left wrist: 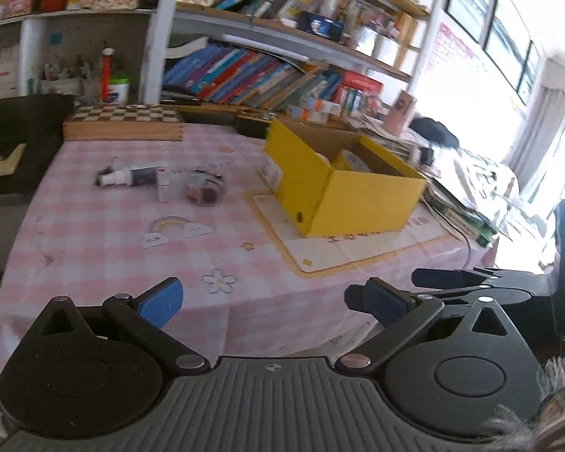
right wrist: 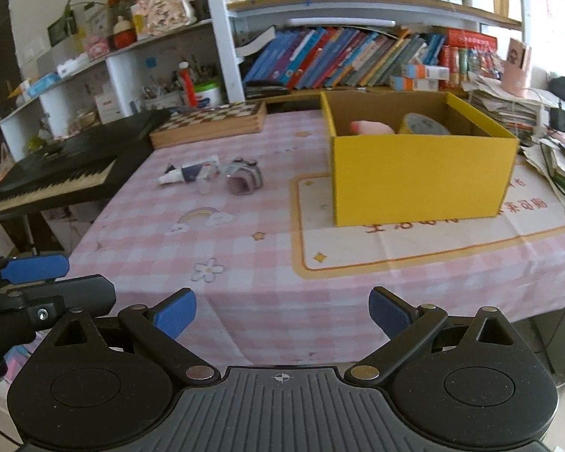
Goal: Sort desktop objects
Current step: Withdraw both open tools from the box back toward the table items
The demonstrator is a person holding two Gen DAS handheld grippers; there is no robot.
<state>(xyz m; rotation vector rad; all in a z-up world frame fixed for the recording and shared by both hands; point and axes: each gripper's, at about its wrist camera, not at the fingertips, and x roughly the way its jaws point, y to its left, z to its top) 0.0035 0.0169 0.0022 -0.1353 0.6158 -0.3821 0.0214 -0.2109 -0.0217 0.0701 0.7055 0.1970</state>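
Both the left gripper [left wrist: 271,305] and right gripper [right wrist: 282,314] hang spread and empty at the frames' lower edge. Sorting seems partly done: the yellow box [right wrist: 418,180], right of centre, already holds a tape roll [right wrist: 423,125] and something pink [right wrist: 369,128]. A small tube [right wrist: 186,173] and a clear, blurry container [right wrist: 245,179] remain on the pink checked cloth [right wrist: 245,263], left of centre.

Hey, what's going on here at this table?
A person holds two grippers over a pink checked table, tidying loose items into a yellow box. The left gripper and the right gripper are both open and empty, back at the near edge. The box already holds a tape roll and a pink item. A tube and a small jar lie still unsorted.
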